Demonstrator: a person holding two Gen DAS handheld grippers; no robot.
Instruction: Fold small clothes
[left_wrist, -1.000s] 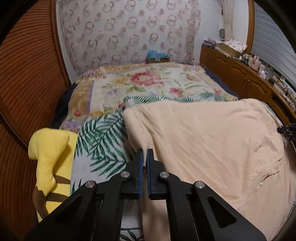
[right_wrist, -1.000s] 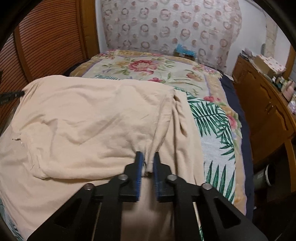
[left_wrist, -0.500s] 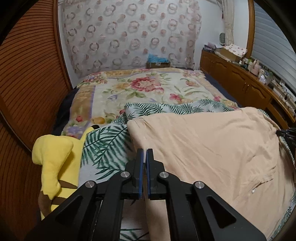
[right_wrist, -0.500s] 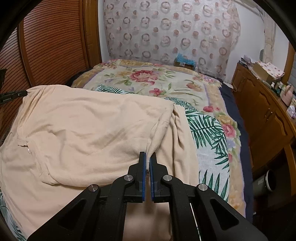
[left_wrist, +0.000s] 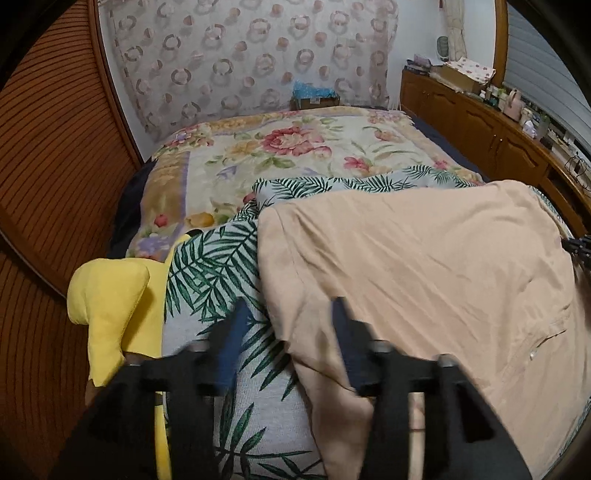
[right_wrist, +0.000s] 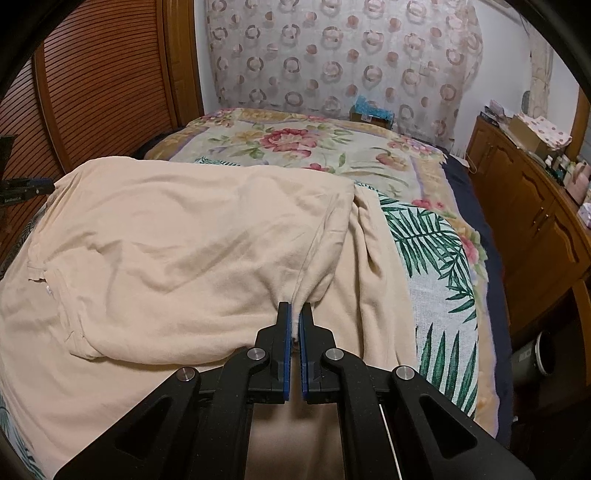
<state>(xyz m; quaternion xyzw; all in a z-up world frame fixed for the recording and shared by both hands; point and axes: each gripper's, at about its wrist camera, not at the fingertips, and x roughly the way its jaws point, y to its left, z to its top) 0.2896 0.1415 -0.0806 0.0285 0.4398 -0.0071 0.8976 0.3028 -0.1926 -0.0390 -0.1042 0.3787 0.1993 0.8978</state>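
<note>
Left wrist view: left gripper (left_wrist: 286, 325) jaws opening, releasing the peach garment (left_wrist: 424, 266) they pinched a moment ago.
Right gripper (right_wrist: 294, 317) clamps its folded edge; 1 fold looks laid.

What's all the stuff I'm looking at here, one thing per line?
shirt: one, peach, spread on the bed with its top layer folded over
palm-leaf blanket: one, green on pale grey, under the shirt
floral bedspread: one, cream with pink flowers, far half of the bed
soft toy: one, yellow, at the bed's left edge
cabinets: a row, brown wood, along the right wall, small items on top
curtain: one, pale with ring pattern, behind the bed
left gripper: black, blue-lined fingers opening, shirt edge between them
right gripper: black, fingers shut on a shirt fold
</note>
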